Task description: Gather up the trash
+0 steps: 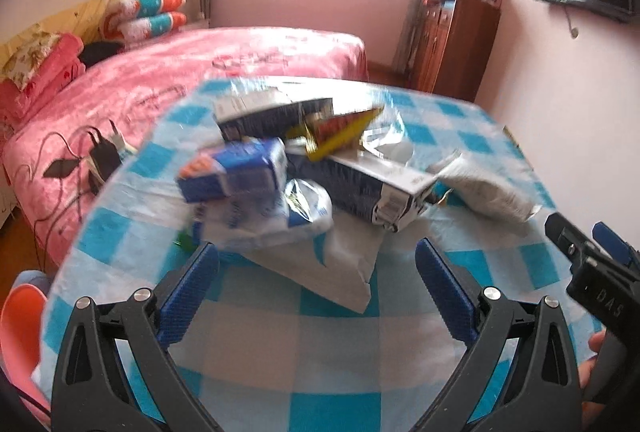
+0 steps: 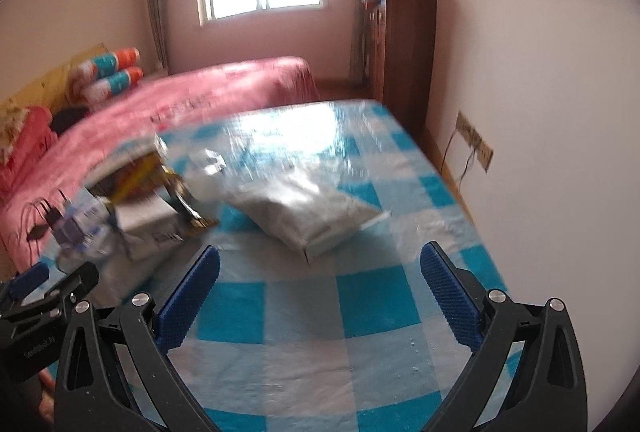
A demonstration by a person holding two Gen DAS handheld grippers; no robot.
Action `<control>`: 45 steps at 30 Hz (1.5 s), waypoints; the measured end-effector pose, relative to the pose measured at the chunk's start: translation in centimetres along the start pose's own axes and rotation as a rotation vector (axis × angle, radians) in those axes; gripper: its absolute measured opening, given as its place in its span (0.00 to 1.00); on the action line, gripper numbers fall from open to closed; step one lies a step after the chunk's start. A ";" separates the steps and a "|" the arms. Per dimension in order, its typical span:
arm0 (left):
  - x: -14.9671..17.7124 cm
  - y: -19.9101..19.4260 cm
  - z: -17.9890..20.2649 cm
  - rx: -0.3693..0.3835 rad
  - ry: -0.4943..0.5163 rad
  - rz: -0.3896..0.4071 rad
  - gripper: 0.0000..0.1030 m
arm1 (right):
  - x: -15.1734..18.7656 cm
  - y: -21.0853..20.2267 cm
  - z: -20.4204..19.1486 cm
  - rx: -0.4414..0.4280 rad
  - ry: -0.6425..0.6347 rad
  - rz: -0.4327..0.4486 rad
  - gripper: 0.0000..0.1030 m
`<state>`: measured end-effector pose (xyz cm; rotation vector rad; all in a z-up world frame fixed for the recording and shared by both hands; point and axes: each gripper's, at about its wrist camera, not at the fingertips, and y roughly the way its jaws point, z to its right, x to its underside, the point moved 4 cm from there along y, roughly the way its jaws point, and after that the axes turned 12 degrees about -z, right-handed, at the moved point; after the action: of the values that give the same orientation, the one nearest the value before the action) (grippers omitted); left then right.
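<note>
A heap of trash lies on a table with a blue-and-white checked cloth [image 1: 260,344]: a blue carton [image 1: 236,168], a long dark box [image 1: 372,188], a yellow-red wrapper [image 1: 340,130], a clear plastic bag [image 1: 272,220] and a flat grey paper sheet [image 1: 340,272]. A grey mailer bag [image 1: 484,188] lies to the right of the heap. My left gripper [image 1: 316,272] is open just short of the heap. My right gripper [image 2: 320,276] is open too, with the grey mailer bag [image 2: 304,212] a little ahead of it. The right gripper [image 1: 592,264] shows at the edge of the left wrist view.
A bed with a pink cover [image 1: 200,72] stands behind the table, with black chargers and cables [image 1: 96,156] on it. A brown wardrobe [image 2: 404,64] stands by the right wall, wall sockets [image 2: 476,144] close to the table's right edge. An orange chair [image 1: 20,316] is at the left.
</note>
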<state>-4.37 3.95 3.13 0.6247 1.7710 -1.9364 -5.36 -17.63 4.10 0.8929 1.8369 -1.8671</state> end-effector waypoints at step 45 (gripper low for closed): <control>4.1 -12.7 -5.9 0.049 -0.057 0.239 0.96 | 3.3 -13.8 -4.5 0.085 -0.089 0.240 0.96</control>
<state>-15.03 10.81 10.39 0.7537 1.5419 -1.8195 -16.08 -11.60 12.50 0.9945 1.5349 -1.8137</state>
